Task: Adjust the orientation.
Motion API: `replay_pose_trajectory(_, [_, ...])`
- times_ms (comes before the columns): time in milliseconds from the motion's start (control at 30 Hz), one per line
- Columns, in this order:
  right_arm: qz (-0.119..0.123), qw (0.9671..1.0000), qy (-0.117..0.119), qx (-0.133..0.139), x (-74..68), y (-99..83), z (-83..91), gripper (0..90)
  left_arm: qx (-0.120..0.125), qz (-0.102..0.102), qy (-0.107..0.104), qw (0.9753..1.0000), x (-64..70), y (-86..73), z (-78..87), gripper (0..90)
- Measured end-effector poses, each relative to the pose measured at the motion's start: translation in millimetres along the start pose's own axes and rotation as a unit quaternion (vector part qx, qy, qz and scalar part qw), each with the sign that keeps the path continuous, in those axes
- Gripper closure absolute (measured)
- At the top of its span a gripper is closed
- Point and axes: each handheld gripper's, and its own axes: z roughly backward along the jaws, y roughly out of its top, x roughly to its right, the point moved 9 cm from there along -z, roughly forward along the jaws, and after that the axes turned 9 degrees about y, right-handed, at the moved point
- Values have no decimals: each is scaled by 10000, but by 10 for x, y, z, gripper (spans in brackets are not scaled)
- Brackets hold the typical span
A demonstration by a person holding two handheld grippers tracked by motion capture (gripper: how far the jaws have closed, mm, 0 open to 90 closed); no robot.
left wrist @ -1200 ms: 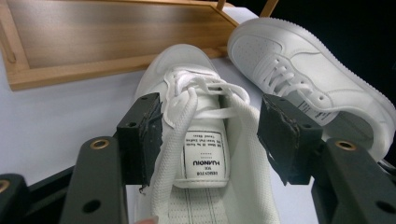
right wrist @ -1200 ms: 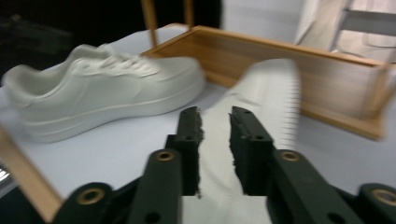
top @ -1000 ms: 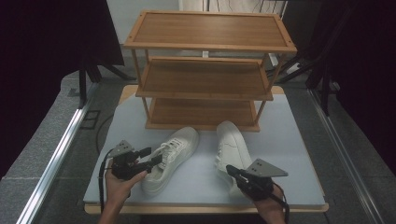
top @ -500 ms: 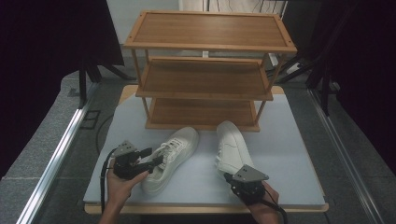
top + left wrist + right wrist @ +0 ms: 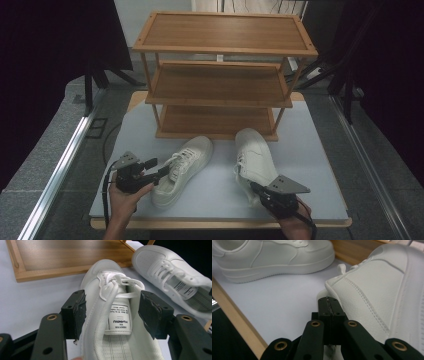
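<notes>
Since earlier we've pulled right gripper [image 5: 256, 188] back to 5 o'clock, clenched beside right shoe [image 5: 254, 156]; left gripper [image 5: 156, 169] spread wide round left shoe [image 5: 181, 169].

Two shoes side by side on table [image 5: 320, 150], before rack [image 5: 220, 75]: left shoe [image 5: 182, 167], right shoe [image 5: 255, 160].

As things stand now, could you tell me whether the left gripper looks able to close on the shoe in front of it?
Probably yes. The left gripper is open, its jaws standing on either side of the left shoe around the tongue and collar, with nothing between them and the shoe.
</notes>
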Motion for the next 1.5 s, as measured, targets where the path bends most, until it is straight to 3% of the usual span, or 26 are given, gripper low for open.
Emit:
replay_pose_trajectory(167, [-76,9995,-185,257,177,2,174,899,-46,35,-19,10000,-9,-25,-20,390])
replay_pose_trajectory(400, [-641,9945,-389,732,543,-90,416,900,-73,8,-32,10000,13,-38,-39,390])
replay_pose_trajectory(467, [-846,9911,-568,857,705,-160,486,900,-83,19,-16,10000,3,-40,-41,390])
replay_pose_trajectory(567, [-1343,9835,-719,978,974,-345,583,900,-92,26,-6,10000,-3,-43,-43,391])
replay_pose_trajectory(600, [-1343,9835,-719,978,974,-345,583,900,-95,30,-2,10000,-4,-45,-46,391])
replay_pose_trajectory(633, [-1658,9777,-400,1227,1040,-404,628,897,-102,33,-3,9999,-2,-48,-50,391])
replay_pose_trajectory(667, [-1716,9764,-336,1271,1045,-410,636,893,-98,36,-7,9999,-1,-49,-51,391])
replay_pose_trajectory(833, [-1313,9833,-613,1097,970,-300,671,822,-94,43,-6,9999,-15,-48,-39,391])
replay_pose_trajectory(967, [-971,9889,-508,1000,771,-139,646,783,-81,69,-1,9999,-26,-46,-34,391])
replay_pose_trajectory(1167, [-636,9951,-637,414,559,-31,453,764,-95,77,-10,9999,-22,-50,-42,392])
replay_pose_trajectory(1300, [-667,9929,-985,-15,635,-23,323,770,-115,47,-23,9999,-2,-58,-51,392])
replay_pose_trajectory(1500, [-760,9903,-1147,-168,705,69,269,705,-99,74,0,9999,-24,-52,-39,392])
